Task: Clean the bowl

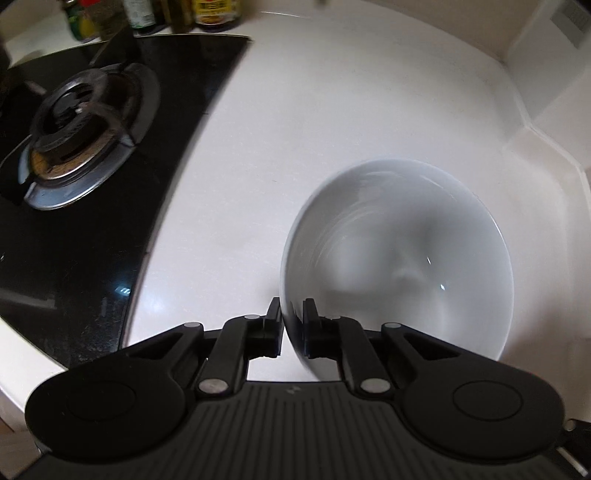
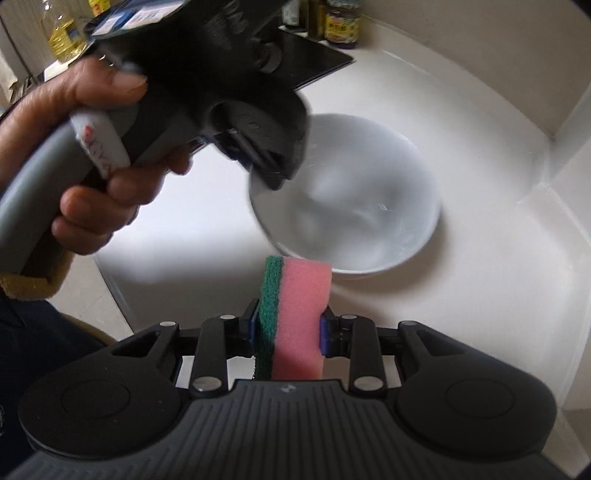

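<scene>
The bowl [image 1: 399,258] is smooth, glossy white ceramic, round and deep, with nothing visible inside it but soft reflections (motion blur hides any fine residue). It sits on the pale, matte worktop [image 1: 295,110], tipped so that its mouth faces up and toward the left wrist camera. The left claw [image 1: 291,328] is closed narrowly on the bowl's rim at about 7 o'clock, one black pad outside the wall and one inside.

In the right wrist view the bowl [image 2: 354,206] lies at 12 o'clock from the sponge [image 2: 295,310], near it; whether the two touch I cannot tell. The sponge is a block of soft pink foam with a coarse green scouring layer on its left face, its long axis running forward along the fingers toward the bowl. The right claw [image 2: 290,328] squeezes it from both sides, the foam pinched in at the pads.

A hand [image 2: 92,166] grips the left tool's grey handle at 10 o'clock. A black glass hob [image 1: 92,203] with a round metal burner [image 1: 81,129] lies at 9 to 10 o'clock from the bowl, and bottles [image 1: 162,14] stand behind it.
</scene>
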The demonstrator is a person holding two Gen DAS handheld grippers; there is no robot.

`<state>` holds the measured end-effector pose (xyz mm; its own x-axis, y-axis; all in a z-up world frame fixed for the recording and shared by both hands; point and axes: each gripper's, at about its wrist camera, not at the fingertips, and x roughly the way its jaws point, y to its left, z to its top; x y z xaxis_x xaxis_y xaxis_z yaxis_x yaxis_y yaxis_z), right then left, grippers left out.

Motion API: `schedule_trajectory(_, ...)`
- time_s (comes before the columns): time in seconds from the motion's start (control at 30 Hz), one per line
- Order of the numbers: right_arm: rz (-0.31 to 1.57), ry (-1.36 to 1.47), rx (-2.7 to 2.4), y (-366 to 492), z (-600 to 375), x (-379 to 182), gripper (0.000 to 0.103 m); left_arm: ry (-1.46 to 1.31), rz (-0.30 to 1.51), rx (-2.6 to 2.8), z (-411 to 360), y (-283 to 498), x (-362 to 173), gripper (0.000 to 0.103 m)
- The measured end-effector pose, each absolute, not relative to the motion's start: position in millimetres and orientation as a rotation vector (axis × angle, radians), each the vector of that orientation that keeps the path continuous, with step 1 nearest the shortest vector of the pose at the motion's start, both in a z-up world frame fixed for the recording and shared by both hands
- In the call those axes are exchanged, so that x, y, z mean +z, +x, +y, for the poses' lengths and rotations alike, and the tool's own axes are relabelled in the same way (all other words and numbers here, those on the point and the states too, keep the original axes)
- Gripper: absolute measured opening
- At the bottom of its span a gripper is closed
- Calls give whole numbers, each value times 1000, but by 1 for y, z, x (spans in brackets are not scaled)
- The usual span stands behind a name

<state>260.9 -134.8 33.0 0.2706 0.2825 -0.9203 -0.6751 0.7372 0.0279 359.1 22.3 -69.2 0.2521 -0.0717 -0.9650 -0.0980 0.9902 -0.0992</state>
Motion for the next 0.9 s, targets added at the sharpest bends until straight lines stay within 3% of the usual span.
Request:
schedule_trajectory(0.1, 1150, -440, 598, 279, -150, 36, 26, -143, 1363, -79, 31, 365, -69, 14)
schedule_trajectory(0.17, 1154, -526, 517, 296, -158, 36, 26, -166, 1375, -110, 43, 373, -66, 10)
schedule_trajectory(0.37, 1134, -576, 467, 340, -147, 38, 26, -20, 1222, -74, 31, 372, -53, 6)
schedule_trajectory(0.57, 1105, -710, 476, 317, -121, 39, 26, 51, 1125, 40, 12, 345, -54, 7)
schedule_trajectory(0.9, 1130, -570, 630, 275, -96, 35, 26, 3, 1130, 82, 8, 330, -53, 10)
